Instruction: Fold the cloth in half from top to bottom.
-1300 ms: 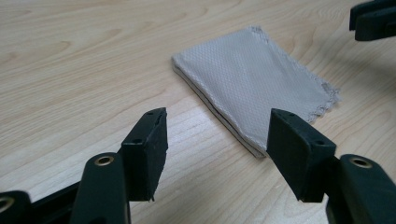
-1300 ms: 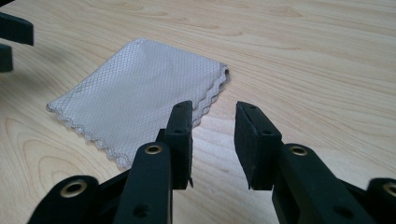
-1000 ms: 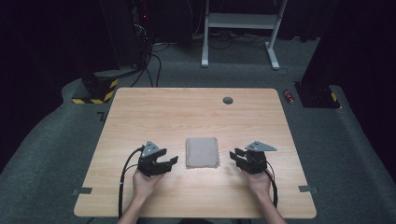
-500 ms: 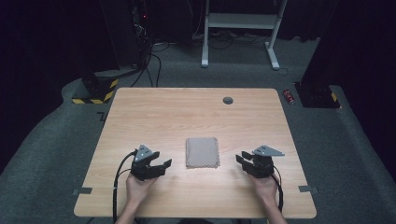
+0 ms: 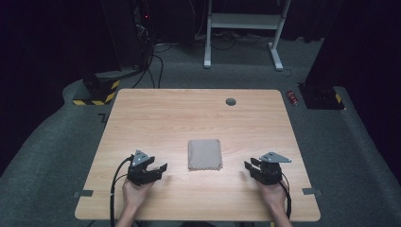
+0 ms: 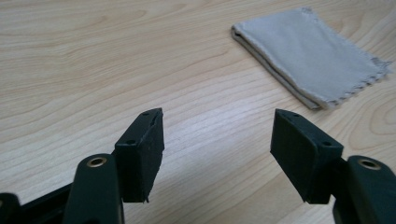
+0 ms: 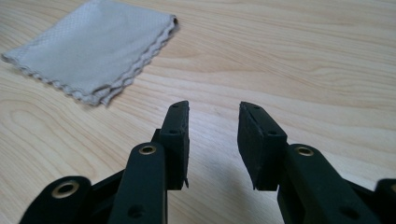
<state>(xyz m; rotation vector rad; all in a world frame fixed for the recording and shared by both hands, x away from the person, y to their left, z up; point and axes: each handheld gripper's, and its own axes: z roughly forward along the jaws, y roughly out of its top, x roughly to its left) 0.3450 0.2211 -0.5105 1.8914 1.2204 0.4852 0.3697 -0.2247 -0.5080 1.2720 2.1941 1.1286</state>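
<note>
While both hands rest low at the near edge of the table (image 5: 156, 118), the folded grey cloth (image 5: 204, 154) lies flat between them, a little farther in, and serves as the marker for everything else.

Near and to the left of the cloth, the left claw (image 5: 160, 170) sits just above the wood, apart from the fabric, pointing across toward it. Its jaws stand wide with nothing between them but bare table; in the left gripper view the cloth (image 6: 310, 53) lies ahead and off to the right, its folded edge toward the claw and its zigzag-cut edge at the right. A black cable (image 5: 115, 189) trails from this claw back past the person's wrist.

Near and to the right of the cloth, the right claw (image 5: 249, 166) also hovers close over the table, clear of the fabric. Its jaws are parted more narrowly, and they grip nothing. In the right gripper view the cloth (image 7: 93, 49) lies ahead to the left, its layered wavy edges facing the claw.

Beyond the cloth, toward the far edge of the table, there is a small dark round disc (image 5: 231, 101) set in the wood. Farther still, off the table's far right corner, a small red thing (image 5: 293, 97) lies on the grey floor (image 5: 359, 156), and behind that stand white frame legs (image 5: 241, 28).
</note>
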